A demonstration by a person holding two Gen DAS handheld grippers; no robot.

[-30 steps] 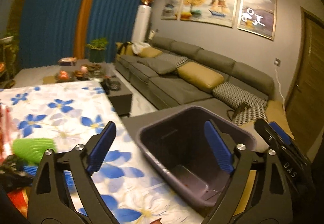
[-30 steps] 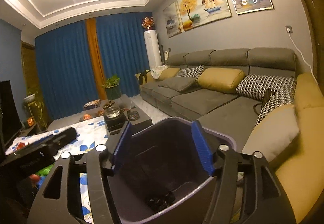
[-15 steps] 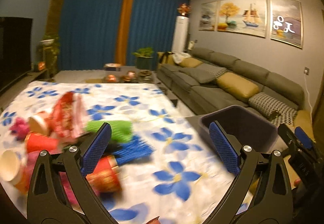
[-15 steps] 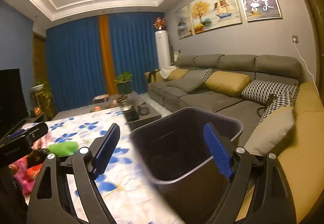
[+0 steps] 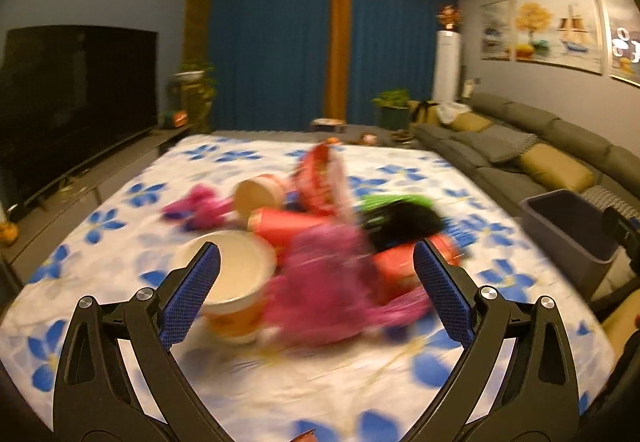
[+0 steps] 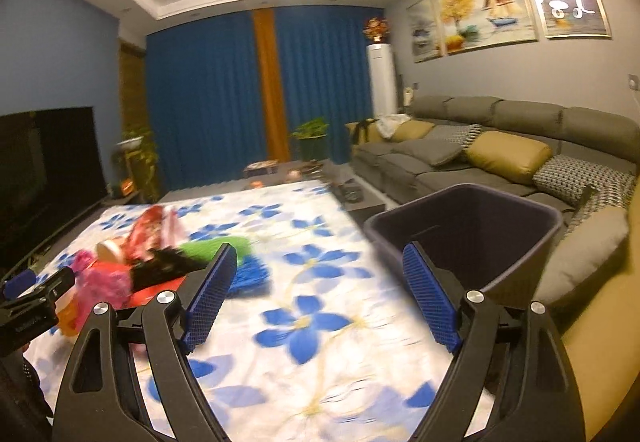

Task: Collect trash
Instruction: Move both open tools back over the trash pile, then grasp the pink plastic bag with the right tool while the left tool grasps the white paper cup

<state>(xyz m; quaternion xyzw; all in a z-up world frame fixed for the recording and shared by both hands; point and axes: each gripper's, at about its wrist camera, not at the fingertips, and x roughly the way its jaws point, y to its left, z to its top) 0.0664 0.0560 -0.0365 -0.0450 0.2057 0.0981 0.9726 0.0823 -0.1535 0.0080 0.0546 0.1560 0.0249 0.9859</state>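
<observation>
A blurred pile of trash lies on the blue-flowered tablecloth: a cream paper cup, crumpled pink wrappers, red cups, a red snack bag, and green and black pieces. My left gripper is open just short of the pile, with nothing between its pads. The dark grey bin stands at the table's right edge. My right gripper is open and empty over bare cloth left of the bin. The trash pile is at far left in that view, beside the left gripper.
A grey sofa with yellow and patterned cushions runs behind the bin. A dark television stands on the left. A low coffee table and blue curtains are beyond the table's far edge.
The left gripper swung left from the bin to face the trash pile. The right gripper opened wider and drew back from above the bin toward the table.
</observation>
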